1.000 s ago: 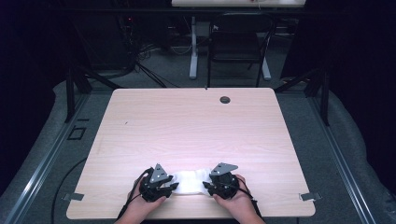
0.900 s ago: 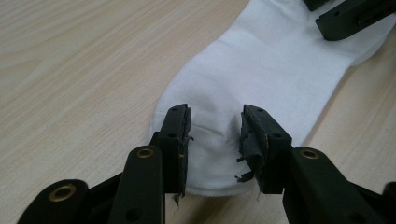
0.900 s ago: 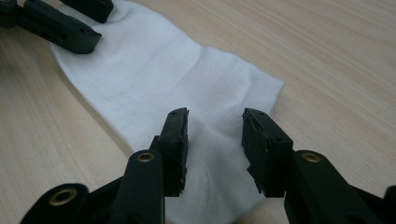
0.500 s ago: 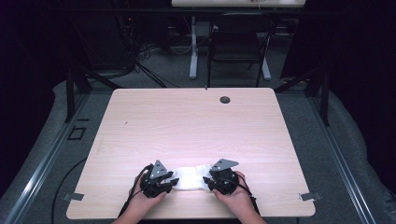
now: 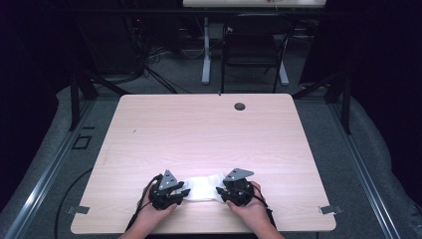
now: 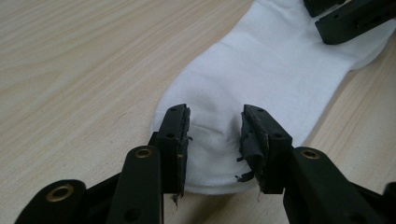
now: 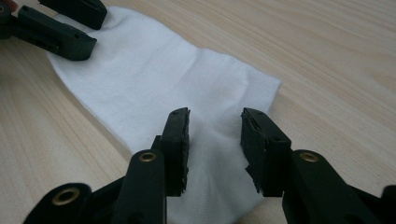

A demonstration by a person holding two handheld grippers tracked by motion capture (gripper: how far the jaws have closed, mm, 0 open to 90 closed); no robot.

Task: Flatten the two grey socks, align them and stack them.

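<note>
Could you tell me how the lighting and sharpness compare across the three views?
High view: the table is brightly lit, the room around it nearly black, and the white sock glares, its texture washed out. Left gripper view: sock folds evenly lit and sharp, near jaw bases slightly soft. Right gripper view: sock sharp, with soft shadow beneath the jaws.

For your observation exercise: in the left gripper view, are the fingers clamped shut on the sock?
No, the left gripper fingers stand apart over the white sock.

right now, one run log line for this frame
left gripper: open over sock end | right gripper: open over other end | sock: flat on table
</note>
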